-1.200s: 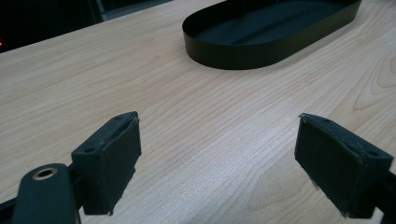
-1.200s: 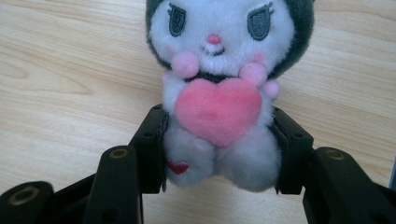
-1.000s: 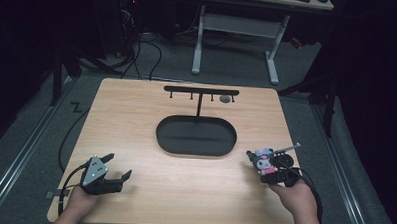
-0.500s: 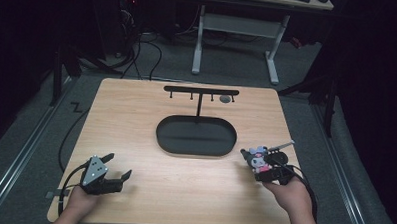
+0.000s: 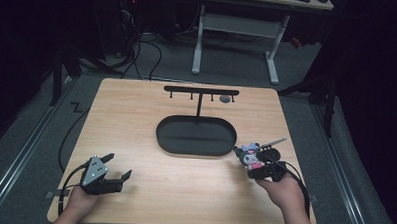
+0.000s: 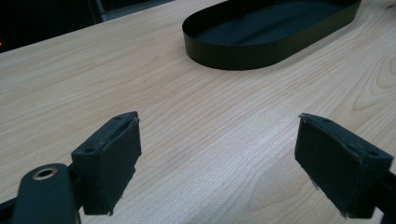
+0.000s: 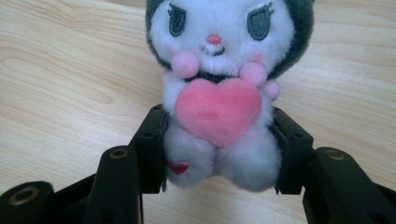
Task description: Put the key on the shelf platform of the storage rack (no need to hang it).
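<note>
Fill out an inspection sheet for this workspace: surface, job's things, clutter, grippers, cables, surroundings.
Surface: light wooden table, bare apart from the items below.
Job's things: plush toy with a pink heart, clamped at its body; black oval tray mid-table; black hook stand rising at the tray's far side.
Clutter: nothing seen.
Grippers: right gripper shut on the plush toy, just right of the tray; left gripper open, nothing between its jaws, near the front left edge.
Cables: a black cable off the table's left side; more on the floor behind.
Surroundings: dark room, grey floor, white desk frame beyond.
</note>
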### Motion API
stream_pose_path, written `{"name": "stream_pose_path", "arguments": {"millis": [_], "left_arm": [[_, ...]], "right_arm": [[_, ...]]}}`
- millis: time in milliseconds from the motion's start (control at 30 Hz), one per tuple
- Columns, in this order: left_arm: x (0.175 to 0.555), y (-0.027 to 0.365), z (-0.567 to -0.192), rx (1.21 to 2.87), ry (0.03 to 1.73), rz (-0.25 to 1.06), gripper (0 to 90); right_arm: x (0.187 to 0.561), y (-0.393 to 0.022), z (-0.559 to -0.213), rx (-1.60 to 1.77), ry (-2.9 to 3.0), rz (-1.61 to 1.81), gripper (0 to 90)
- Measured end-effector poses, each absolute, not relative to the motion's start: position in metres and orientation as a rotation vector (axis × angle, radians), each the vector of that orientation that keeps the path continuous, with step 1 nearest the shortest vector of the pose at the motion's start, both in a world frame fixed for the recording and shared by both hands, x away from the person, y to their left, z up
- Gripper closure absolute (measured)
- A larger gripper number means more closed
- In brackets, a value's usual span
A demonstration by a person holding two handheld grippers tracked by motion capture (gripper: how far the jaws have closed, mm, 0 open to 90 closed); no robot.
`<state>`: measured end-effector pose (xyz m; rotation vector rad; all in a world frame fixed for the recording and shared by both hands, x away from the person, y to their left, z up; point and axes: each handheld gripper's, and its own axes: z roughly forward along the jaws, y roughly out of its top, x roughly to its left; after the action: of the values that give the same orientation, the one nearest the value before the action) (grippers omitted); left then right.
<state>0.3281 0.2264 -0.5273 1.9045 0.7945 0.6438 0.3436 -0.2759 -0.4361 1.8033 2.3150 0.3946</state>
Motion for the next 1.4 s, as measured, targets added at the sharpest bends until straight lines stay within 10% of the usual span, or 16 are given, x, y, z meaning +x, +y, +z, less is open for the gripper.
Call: {"name": "stream_pose_path", "arguments": {"millis": [1400], "left_arm": [[0.328,0.227,-0.527,1.896,0.794,0.644,15.5]], "right_arm": [[0.394,-0.212,-0.418,1.674,2.374,0.420,48.6]]}}
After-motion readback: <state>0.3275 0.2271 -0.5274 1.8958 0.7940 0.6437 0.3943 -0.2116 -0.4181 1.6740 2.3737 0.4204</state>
